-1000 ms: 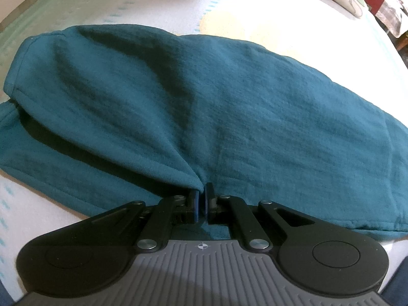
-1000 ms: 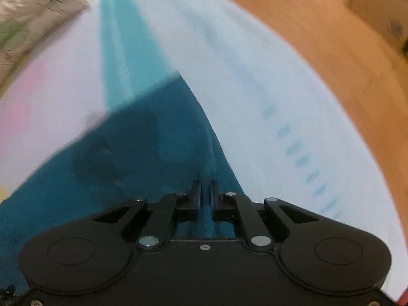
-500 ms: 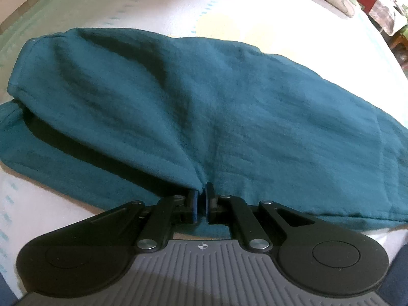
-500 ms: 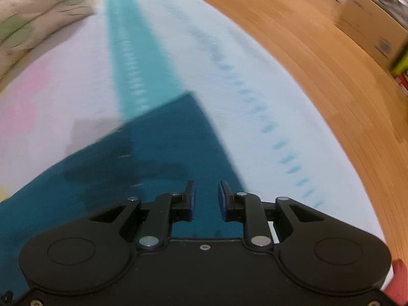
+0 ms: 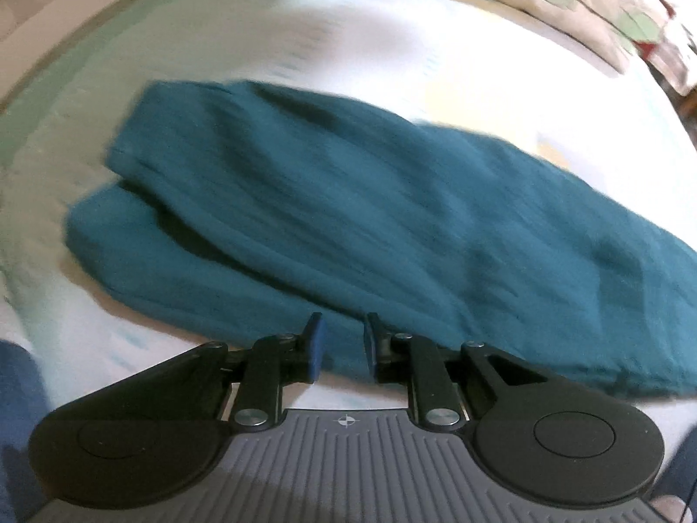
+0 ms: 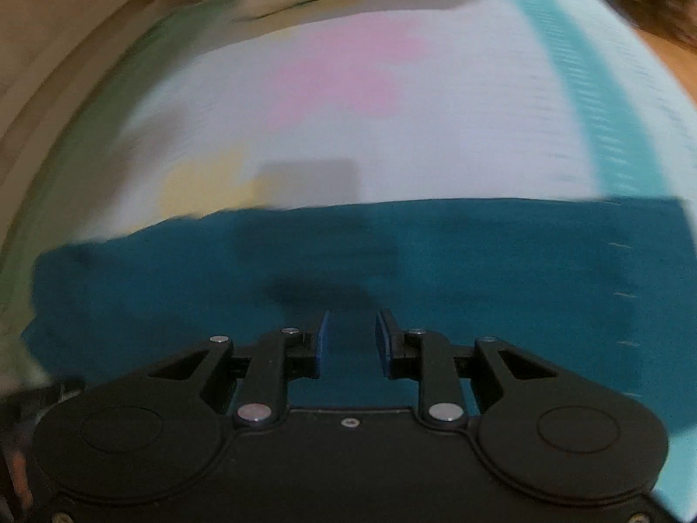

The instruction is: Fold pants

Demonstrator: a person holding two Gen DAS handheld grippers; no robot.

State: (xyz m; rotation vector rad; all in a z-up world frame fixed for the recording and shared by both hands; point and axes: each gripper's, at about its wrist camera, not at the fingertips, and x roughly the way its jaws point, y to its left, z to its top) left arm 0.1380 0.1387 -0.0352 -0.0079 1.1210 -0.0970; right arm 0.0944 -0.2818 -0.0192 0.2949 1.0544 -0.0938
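Bed (image 5: pixel 392 43), pants (image 5: pixel 348 218) released (tongs (image 5: pixel 340 340) just opening)

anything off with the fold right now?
Slightly. In the left wrist view the teal pants lie folded on the bed sheet, but the top layer sits askew: the lower layer sticks out at the left end, edges not aligned. No damage visible. Both tools are open, nothing between the pads.

both views look steeply down from close above the bed (image 5: pixel 392 56), each over its own jaws. they share the teal pants (image 5: pixel 392 218), which the right wrist view sees across their width.
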